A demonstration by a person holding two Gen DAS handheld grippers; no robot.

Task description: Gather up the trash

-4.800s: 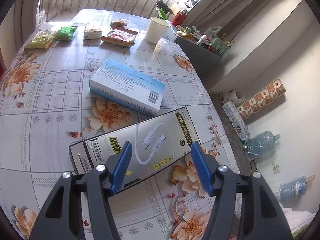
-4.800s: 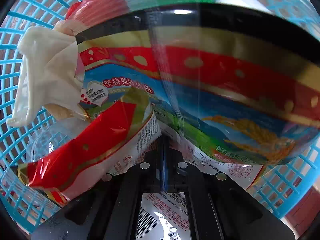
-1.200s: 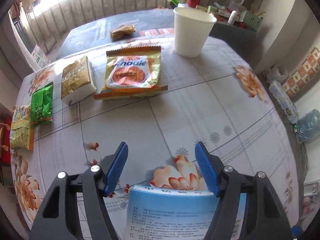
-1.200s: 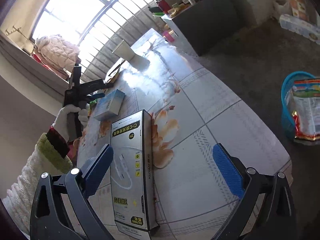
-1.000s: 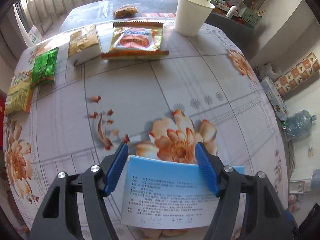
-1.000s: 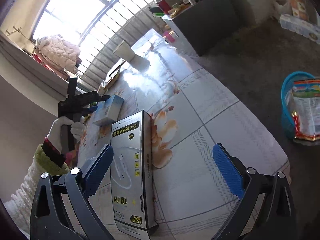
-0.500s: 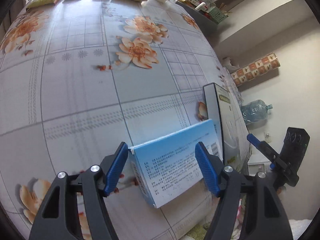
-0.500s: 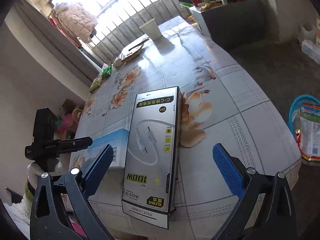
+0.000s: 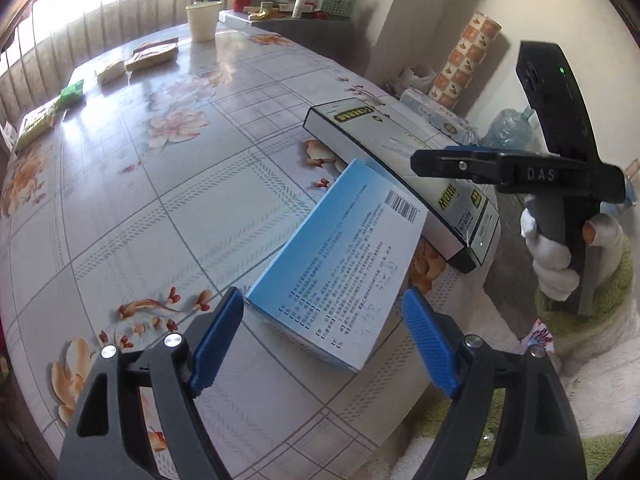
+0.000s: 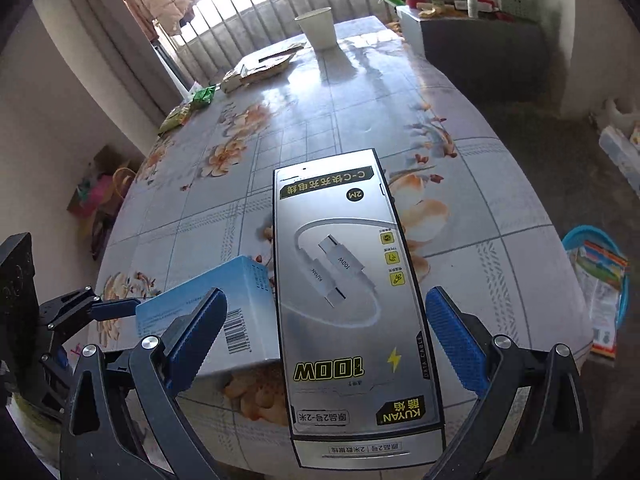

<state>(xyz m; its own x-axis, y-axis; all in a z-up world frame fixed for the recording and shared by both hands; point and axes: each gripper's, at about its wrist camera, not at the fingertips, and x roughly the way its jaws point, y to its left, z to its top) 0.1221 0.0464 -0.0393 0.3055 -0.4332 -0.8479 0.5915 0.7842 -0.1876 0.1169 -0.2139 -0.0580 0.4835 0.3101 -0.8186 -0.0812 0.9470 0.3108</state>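
A blue and white box lies flat on the flowered table near its edge. It rests between the fingers of my left gripper, whose jaws are opening, and the pads stand off it. Beside it, touching, lies a long silver cable box. In the right wrist view that cable box sits between the wide-open fingers of my right gripper, neither pad touching it. The blue box shows at its left. A blue basket holding wrappers stands on the floor to the right.
A paper cup stands at the far end of the table. Snack packets and green packets lie along the far left side. A gloved hand holds the right gripper's handle. A water bottle lies on the floor.
My left gripper brought the blue box across the table to the near edge beside the cable box, and its jaws have widened off it. My right gripper has rolled and now straddles the cable box.
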